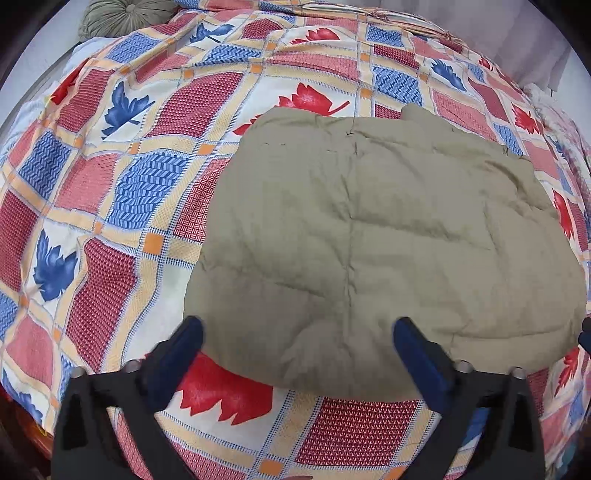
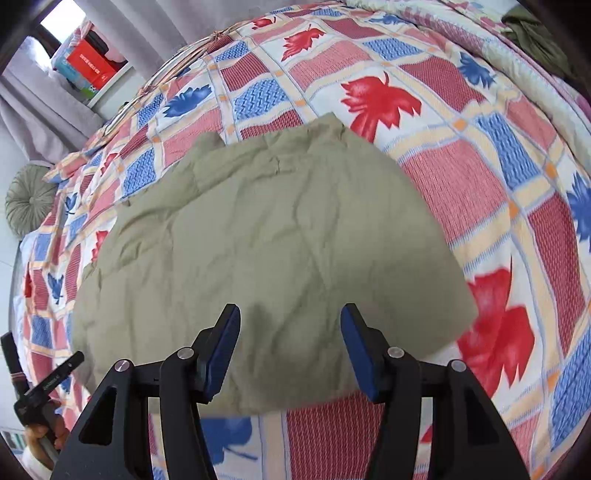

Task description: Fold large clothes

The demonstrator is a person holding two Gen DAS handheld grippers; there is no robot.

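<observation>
Nearest the left wrist camera, the left tongs [image 1: 297,334] stand spread wide above the near edge of the folded khaki garment [image 1: 369,229], with nothing between their blue pads and no cloth gripped. In the right wrist view, the right tongs [image 2: 290,325] hang partly spread over the same near edge, also gripping nothing. At the lower left of that view a hand [image 2: 44,435] grips the handle of the other tool.

The garment lies flat and creased on the bed, folded into a broad rectangle on the patchwork bedspread [image 1: 110,177] printed with red and blue leaves. Farther off, a round green cushion [image 1: 118,16] rests by the head of the bed, and a red box [image 2: 90,62] sits on a white shelf beside grey curtains.
</observation>
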